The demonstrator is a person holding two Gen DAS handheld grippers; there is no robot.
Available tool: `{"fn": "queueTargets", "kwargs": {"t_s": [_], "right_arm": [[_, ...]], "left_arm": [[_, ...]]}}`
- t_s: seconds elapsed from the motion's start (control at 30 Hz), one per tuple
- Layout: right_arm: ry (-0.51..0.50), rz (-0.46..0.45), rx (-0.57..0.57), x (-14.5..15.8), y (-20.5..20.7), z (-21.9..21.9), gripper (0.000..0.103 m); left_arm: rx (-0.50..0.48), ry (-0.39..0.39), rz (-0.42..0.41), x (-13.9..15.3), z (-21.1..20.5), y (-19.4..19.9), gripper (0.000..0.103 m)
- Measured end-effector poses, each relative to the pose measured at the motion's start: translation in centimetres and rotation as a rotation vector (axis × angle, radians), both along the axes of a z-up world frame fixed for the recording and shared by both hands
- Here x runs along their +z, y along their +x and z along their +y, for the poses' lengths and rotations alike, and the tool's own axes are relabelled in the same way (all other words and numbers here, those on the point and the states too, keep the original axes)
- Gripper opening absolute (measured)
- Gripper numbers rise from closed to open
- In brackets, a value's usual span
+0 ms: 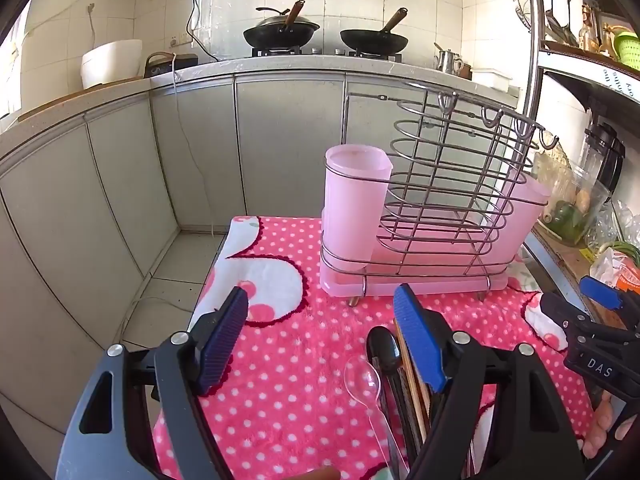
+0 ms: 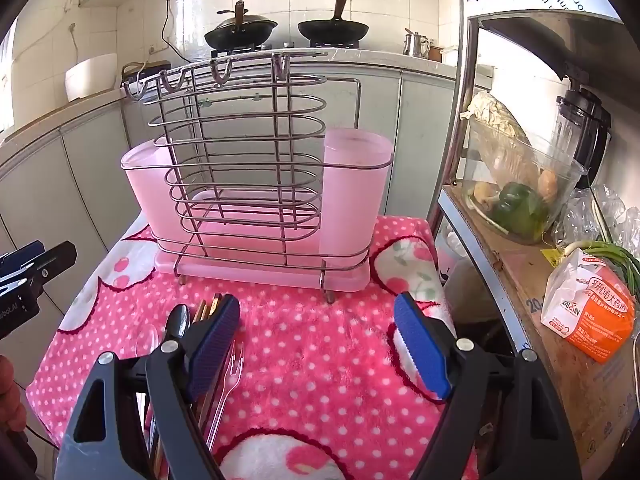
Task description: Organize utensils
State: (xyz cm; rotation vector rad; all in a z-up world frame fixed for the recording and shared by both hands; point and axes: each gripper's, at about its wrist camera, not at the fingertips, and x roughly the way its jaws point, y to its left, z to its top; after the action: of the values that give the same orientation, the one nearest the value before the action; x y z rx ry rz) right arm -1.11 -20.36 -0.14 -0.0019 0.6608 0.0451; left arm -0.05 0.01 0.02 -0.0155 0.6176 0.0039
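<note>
A pile of utensils lies on the pink polka-dot cloth [image 1: 288, 392]: a black spoon [image 1: 382, 346], a clear plastic spoon [image 1: 362, 380] and brown chopsticks [image 1: 408, 364]. My left gripper [image 1: 320, 340] hovers open above the cloth, its right finger just over the pile, nothing between the pads. The right wrist view shows the same black spoon [image 2: 180, 320], chopsticks [image 2: 208, 308] and a clear fork [image 2: 232, 372] beside the left finger of my open, empty right gripper [image 2: 318, 344]. Behind stands a wire utensil rack [image 1: 440, 184] with a pink cup [image 1: 354, 200] at each end.
A metal shelf unit [image 2: 460, 120] stands close on the right, holding a glass bowl of vegetables [image 2: 516, 184], a blender [image 2: 580, 128] and an orange-white carton [image 2: 588, 308]. The cloth's left edge drops to the tiled floor [image 1: 176, 264]. Woks [image 1: 280, 32] sit on the far counter.
</note>
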Motion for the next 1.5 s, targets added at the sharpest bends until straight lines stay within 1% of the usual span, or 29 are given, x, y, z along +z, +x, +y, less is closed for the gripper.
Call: {"fn": "queueTargets", "kwargs": {"t_s": [0.2, 0.27, 0.5, 0.73, 1.23, 1.5], "right_arm": [[-0.001, -0.001, 0.001, 0.1, -0.1, 0.0, 0.079], [-0.001, -0.001, 0.001, 0.2, -0.1, 0.0, 0.079], [-0.002, -0.003, 0.001, 0.1, -0.2, 0.1, 0.079], [-0.003, -0.005, 0.001, 0.4, -0.2, 0.1, 0.079], [-0.005, -0.007, 0.001, 0.2, -0.2, 0.1, 0.079], [-0.002, -0.002, 0.002, 0.4, -0.2, 0.2, 0.079]], "left_arm": [[-0.001, -0.003, 0.0, 0.0, 0.0, 0.0, 0.076], [-0.002, -0.003, 0.0, 0.7, -0.2, -0.2, 0.076], [-0.002, -0.004, -0.001, 0.7, -0.1, -0.2, 0.076], [-0.001, -0.009, -0.005, 1.6, 0.0, -0.6, 0.076], [-0.001, -0.01, -0.005, 1.4, 0.4, -0.6, 0.076], [0.002, -0.009, 0.005, 0.6, 0.5, -0.2, 0.076]]}}
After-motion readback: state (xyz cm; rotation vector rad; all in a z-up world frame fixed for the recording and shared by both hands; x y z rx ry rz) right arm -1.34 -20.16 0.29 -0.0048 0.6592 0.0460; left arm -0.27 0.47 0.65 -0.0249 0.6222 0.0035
